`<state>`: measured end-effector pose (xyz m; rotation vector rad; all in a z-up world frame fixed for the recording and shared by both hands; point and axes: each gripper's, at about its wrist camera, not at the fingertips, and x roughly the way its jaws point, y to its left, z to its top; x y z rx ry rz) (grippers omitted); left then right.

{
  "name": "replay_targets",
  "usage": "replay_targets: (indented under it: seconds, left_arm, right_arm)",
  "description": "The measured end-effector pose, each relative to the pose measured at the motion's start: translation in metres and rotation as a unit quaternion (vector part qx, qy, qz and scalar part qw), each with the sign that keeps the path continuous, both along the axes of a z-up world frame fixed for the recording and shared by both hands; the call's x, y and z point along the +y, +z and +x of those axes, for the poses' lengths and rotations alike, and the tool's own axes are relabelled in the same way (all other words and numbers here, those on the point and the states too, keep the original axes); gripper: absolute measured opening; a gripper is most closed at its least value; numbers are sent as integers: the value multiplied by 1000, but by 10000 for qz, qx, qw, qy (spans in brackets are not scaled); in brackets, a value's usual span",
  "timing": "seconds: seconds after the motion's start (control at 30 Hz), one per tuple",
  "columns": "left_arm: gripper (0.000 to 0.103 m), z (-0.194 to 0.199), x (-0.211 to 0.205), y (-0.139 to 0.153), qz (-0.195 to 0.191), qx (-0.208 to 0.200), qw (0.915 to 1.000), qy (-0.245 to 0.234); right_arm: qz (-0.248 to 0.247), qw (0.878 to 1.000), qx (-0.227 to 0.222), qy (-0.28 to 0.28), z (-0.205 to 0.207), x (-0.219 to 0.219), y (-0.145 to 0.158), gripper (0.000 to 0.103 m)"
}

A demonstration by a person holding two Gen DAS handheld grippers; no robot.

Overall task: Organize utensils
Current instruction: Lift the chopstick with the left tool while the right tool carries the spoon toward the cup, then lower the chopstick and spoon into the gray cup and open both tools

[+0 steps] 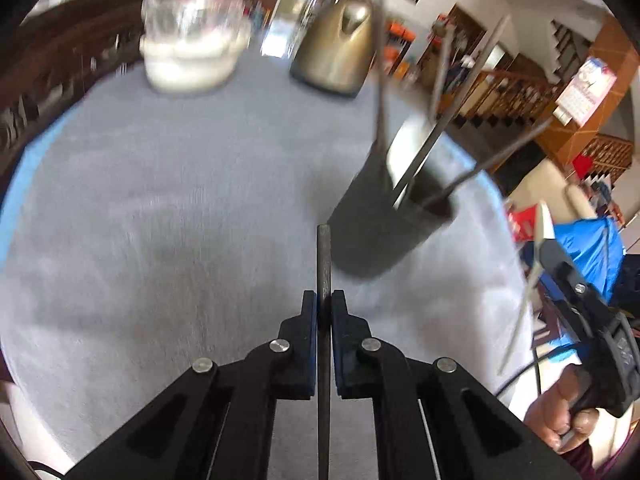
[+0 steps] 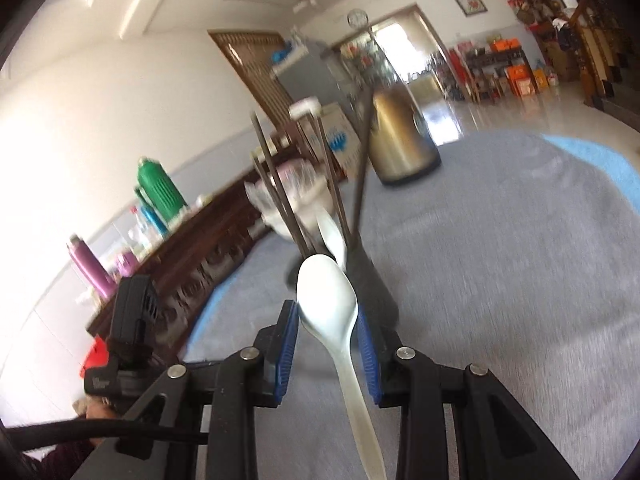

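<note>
Left wrist view: left tool [image 1: 324, 304] clamped on a dark chopstick [image 1: 323, 256], tip aimed at the black holder [image 1: 384, 236] just right, ready for dropping in. Right tool [image 2: 328, 316] pinching a white spoon [image 2: 328, 300], bowl forward, near the same holder on the grey surface [image 2: 520, 280]

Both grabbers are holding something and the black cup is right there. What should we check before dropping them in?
1. Left gripper shut on the dark chopstick: ok.
2. Right gripper pads against the white spoon: ok.
3. Black holder upright on the grey tablecloth: ok.
4. Room left in the holder among the chopsticks and spoon already inside: cannot tell.
5. Chopstick tip above the holder's mouth: not ok, it sits beside it.
6. Kettle away from the holder: ok.
</note>
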<state>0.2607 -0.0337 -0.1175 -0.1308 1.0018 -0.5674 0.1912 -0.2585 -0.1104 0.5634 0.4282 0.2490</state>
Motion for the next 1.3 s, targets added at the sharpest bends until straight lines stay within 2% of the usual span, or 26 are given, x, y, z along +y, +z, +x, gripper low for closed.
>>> replay_targets:
  seconds: [0.13, 0.27, 0.33, 0.4, 0.53, 0.73, 0.8, 1.07, 1.3]
  left_arm:
    - [7, 3, 5, 57, -329, -712, 9968, 121]
    - [7, 13, 11, 115, -665, -1407, 9872, 344]
    - [7, 18, 10, 137, -785, -1696, 9814, 433]
    - [6, 28, 6, 152, -807, -1963, 9760, 487]
    - [6, 37, 0, 173, -856, -2167, 9715, 439]
    - [6, 40, -5, 184, -939, -2296, 9678, 440]
    - [6, 43, -10, 178, -886, -2282, 9685, 456]
    - [6, 50, -19, 132, -813, -1669, 9817, 432]
    - [6, 33, -21, 111, -630, -1468, 9867, 283]
  right_arm:
    - [356, 9968, -672, -226, 13, -11, 23, 32]
    - [921, 9897, -1028, -375, 37, -21, 36, 32]
    - [1053, 9862, -1199, -448, 49, -21, 42, 32]
    - [1040, 9846, -1311, -514, 63, -17, 47, 32]
    - [1084, 9833, -1333, -599, 85, -13, 49, 32]
    - [1217, 9819, -1269, -706, 109, -11, 40, 32]
    - [1202, 9827, -1204, -727, 115, -10, 33, 32]
    - [920, 9873, -1027, -795, 114, -4, 13, 32]
    - [523, 9914, -945, -745, 102, 8, 6, 32]
